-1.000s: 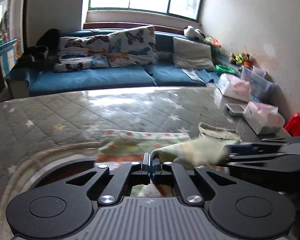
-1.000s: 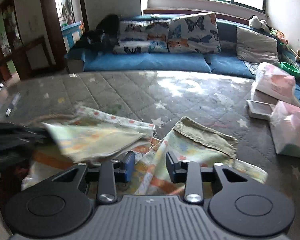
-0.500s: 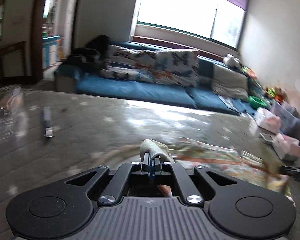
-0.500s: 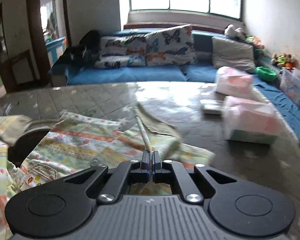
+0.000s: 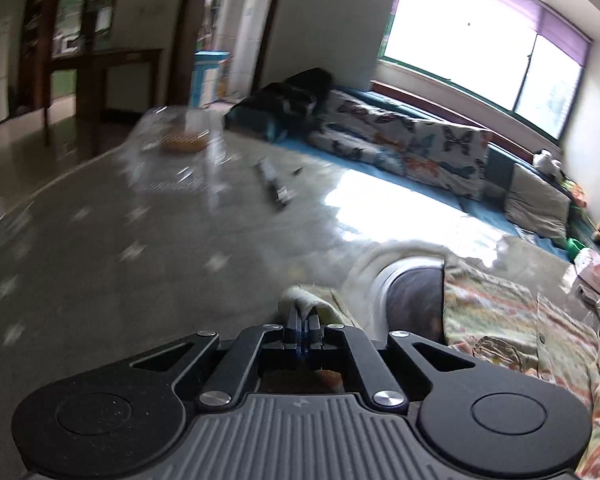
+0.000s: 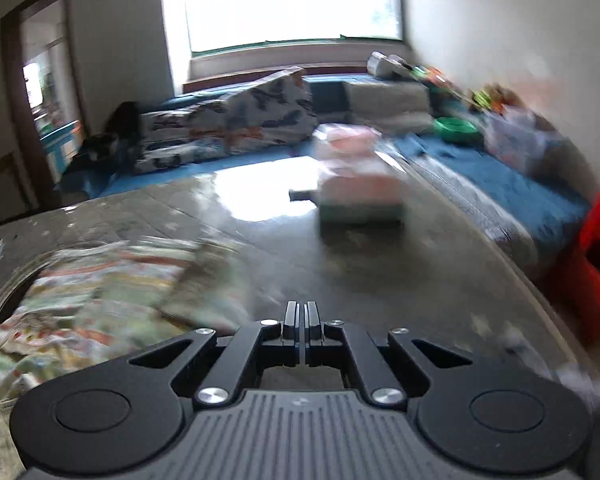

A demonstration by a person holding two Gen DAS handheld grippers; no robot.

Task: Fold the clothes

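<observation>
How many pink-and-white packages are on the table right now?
2. In the right wrist view, the near package sits right of the patterned garment. The far package stands just behind it, toward the sofa. Motion blur may hide more.

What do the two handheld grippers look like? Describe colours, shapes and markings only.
The left gripper and right gripper match: a grey ribbed body with a small mark at its centre, two round black discs at the sides, black triangular cut-out linkage arms with silver bolts, and narrow black fingers. Blue pads show on the left one.
</observation>
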